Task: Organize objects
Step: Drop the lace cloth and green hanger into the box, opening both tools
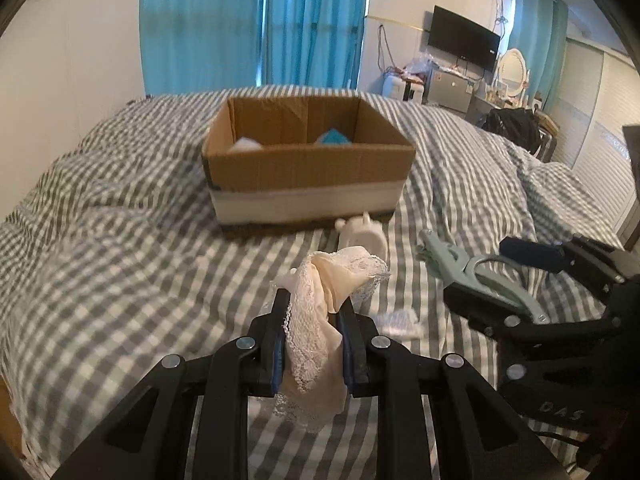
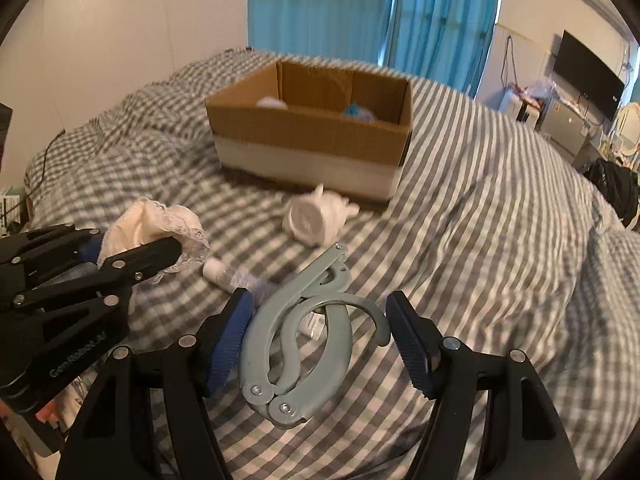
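Left gripper [image 1: 310, 300] pinching cream lace cloth [image 1: 320, 320], lifting it clear of bedspread for carry to cardboard box [image 1: 308, 168] at far centre. Right gripper [image 2: 320, 320] gaping wide, straddling grey folding hanger [image 2: 296, 340], apparently lining up grab. White piggy bank [image 2: 316, 216] lying toppled near box front.

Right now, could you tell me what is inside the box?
Inside the box, a white item and a blue item show above the near wall; that wall hides the floor and anything lower.
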A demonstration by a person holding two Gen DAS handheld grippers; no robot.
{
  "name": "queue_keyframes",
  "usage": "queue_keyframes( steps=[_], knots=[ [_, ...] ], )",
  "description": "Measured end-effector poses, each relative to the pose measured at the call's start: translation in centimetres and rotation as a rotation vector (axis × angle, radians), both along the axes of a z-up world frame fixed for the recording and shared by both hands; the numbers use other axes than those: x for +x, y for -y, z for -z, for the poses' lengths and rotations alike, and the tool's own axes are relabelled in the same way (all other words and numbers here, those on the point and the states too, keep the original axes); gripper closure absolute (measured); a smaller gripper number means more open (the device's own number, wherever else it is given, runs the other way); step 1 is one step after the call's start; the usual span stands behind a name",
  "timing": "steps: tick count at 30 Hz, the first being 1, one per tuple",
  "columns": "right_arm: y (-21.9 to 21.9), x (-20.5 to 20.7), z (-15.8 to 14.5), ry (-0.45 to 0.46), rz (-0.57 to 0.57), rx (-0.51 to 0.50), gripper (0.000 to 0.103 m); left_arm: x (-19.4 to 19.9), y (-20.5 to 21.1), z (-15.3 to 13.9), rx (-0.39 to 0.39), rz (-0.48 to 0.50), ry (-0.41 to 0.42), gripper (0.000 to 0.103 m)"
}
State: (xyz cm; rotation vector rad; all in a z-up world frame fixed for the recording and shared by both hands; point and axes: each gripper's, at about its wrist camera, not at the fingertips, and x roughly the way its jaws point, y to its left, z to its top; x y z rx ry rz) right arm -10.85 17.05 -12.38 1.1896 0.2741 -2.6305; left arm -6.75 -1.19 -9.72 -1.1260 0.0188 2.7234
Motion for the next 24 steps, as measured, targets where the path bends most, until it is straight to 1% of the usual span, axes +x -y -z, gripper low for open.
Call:
queue_keyframes(
  steps=[3, 5, 9, 10, 15, 19, 24],
  knots=[
    [0.1, -0.6, -1.7, -0.038, -0.002, 0.002, 0.034, -1.3, 0.0, -1.4, 0.009, 0.0, -0.022, 0.081],
    [0.2, -1.1, -3.1, -0.065, -0.007, 0.006, 0.034, -2.6, 0.2, -2.8, 0.014, -0.004, -0.05, 0.081],
    [0.4, -2.8, -6.8, -0.138, -0.022, 0.008, 0.034, -4.8, 0.3, -5.7, 0.018, -0.005, -0.103, 0.081],
    [0.6, -3.6, -8.0, -0.16, -0.027, 0.006, 0.034, -5.5, 0.3, -6.4, 0.018, -0.004, -0.117, 0.081],
    [1.5, -7.1, -11.9, -0.23, -0.045, 0.012, 0.034, -9.9, 0.4, -9.5, 0.017, -0.011, -0.169, 0.081],
    [2.5, -10.9, -14.0, -0.267, -0.058, 0.008, 0.034, -13.9, 0.7, -9.9, 0.006, -0.024, -0.172, 0.081],
    [2.8, -15.5, -14.0, -0.263, -0.065, 0.009, 0.034, -18.6, 0.5, -8.2, -0.027, -0.026, -0.14, 0.081]
  ],
)
